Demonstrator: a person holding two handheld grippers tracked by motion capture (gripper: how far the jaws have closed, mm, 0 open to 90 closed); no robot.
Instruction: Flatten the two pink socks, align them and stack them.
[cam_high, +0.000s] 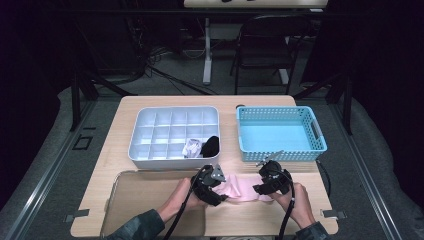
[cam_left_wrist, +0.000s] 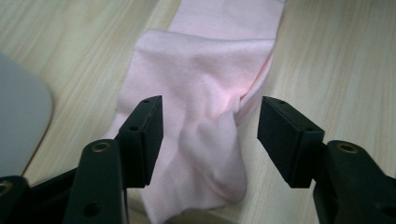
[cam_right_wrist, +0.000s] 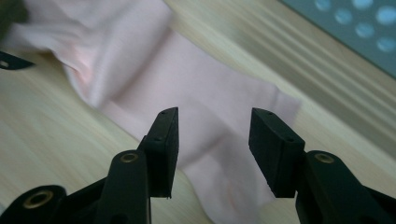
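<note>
A pink sock (cam_high: 242, 189) lies flat on the wooden table near its front edge, stretched between my two grippers. My left gripper (cam_high: 221, 194) is at the sock's left end. In the left gripper view its jaws stand apart on either side of a raised fold of the sock (cam_left_wrist: 205, 84), and the left gripper (cam_left_wrist: 210, 135) is open. My right gripper (cam_high: 260, 190) is at the sock's right end. In the right gripper view the right gripper (cam_right_wrist: 215, 144) is open just above the flat sock (cam_right_wrist: 210, 102), with no cloth pinched.
Behind the sock stands a white divided box (cam_high: 150, 159) with a white sock (cam_high: 191, 148) and a black sock (cam_high: 211, 145) in its front right cells. A blue basket (cam_high: 280, 152) sits to its right. A grey mat (cam_high: 145, 192) covers the front left of the table.
</note>
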